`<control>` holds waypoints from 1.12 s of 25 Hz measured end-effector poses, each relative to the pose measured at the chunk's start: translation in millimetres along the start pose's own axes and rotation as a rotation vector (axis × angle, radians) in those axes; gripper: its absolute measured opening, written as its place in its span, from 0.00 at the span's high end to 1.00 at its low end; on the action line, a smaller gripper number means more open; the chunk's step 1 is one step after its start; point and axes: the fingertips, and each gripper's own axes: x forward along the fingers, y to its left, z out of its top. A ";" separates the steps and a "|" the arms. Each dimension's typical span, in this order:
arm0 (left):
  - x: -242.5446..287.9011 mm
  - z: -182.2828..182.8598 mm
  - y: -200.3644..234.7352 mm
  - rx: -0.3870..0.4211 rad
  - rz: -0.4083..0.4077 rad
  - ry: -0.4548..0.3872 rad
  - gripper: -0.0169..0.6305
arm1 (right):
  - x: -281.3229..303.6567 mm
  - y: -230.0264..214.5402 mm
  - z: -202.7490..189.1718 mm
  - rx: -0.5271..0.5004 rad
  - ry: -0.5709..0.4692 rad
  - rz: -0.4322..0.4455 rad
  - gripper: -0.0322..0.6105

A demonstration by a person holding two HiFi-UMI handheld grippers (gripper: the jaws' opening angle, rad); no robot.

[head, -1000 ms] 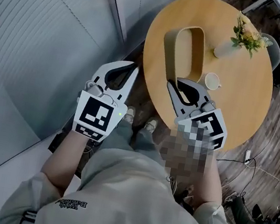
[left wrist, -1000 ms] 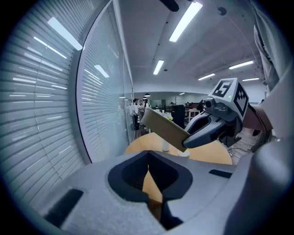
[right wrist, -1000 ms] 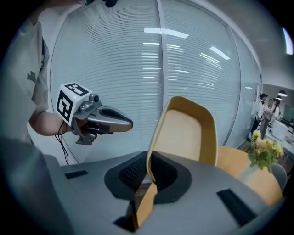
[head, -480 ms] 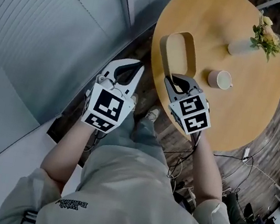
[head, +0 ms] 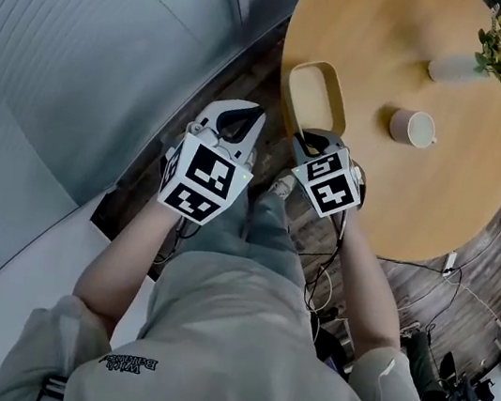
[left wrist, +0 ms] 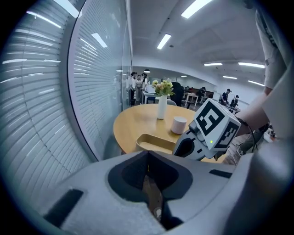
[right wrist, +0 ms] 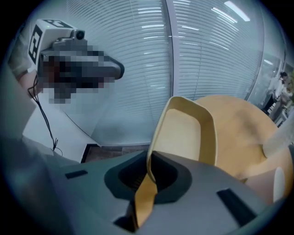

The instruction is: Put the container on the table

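The container [head: 315,99] is a shallow tan tray with rounded corners. It sits at the near left edge of the round wooden table [head: 401,39]. My right gripper [head: 309,143] is shut on the tray's near rim, and in the right gripper view that rim [right wrist: 183,133] runs down between the jaws [right wrist: 149,163]. My left gripper [head: 240,119] is shut and holds nothing, off the table over the floor, just left of the right one. In the left gripper view, beyond its own jaws [left wrist: 148,156], the tray [left wrist: 156,142] and the right gripper [left wrist: 202,137] both show.
A white cup [head: 413,127] stands right of the tray, and a white vase with yellow flowers [head: 463,69] is at the table's far side. A glass wall with blinds [head: 85,53] runs along the left. Cables lie on the floor [head: 463,297] at the right.
The tray and the right gripper have shifted away from the cup, toward the table's near left edge. Both grippers have drawn closer together and nearer my body.
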 end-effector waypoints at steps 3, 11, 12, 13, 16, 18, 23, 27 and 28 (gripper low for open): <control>6.5 -10.8 -4.8 -0.013 -0.015 0.020 0.94 | 10.3 -2.0 -10.7 -0.004 0.033 -0.024 0.89; 14.3 -29.5 -18.0 -0.024 -0.030 0.073 0.94 | 23.8 -0.3 -25.0 -0.033 0.077 -0.044 0.89; 14.6 -32.4 -19.3 -0.029 -0.031 0.082 0.94 | 23.7 1.2 -26.7 -0.033 0.077 -0.038 0.89; 15.5 -35.1 -20.6 -0.035 -0.033 0.091 0.94 | 23.4 2.2 -29.0 -0.033 0.079 -0.031 0.89; 19.2 -38.0 -23.2 -0.042 -0.036 0.106 0.94 | 22.2 1.4 -33.2 -0.037 0.080 -0.016 0.89; 18.7 -35.7 -25.9 -0.043 -0.044 0.105 0.94 | 17.0 1.6 -30.1 -0.042 0.062 -0.021 0.89; 11.2 -19.1 -30.8 -0.021 -0.056 0.082 0.94 | -12.3 -0.1 -11.1 0.009 -0.031 -0.053 0.89; 5.1 5.6 -25.8 0.008 -0.049 0.042 0.94 | -46.4 -12.1 6.9 0.079 -0.138 -0.112 0.89; 1.9 12.7 -23.9 0.013 -0.043 0.032 0.94 | -57.1 -15.4 11.1 0.088 -0.162 -0.130 0.89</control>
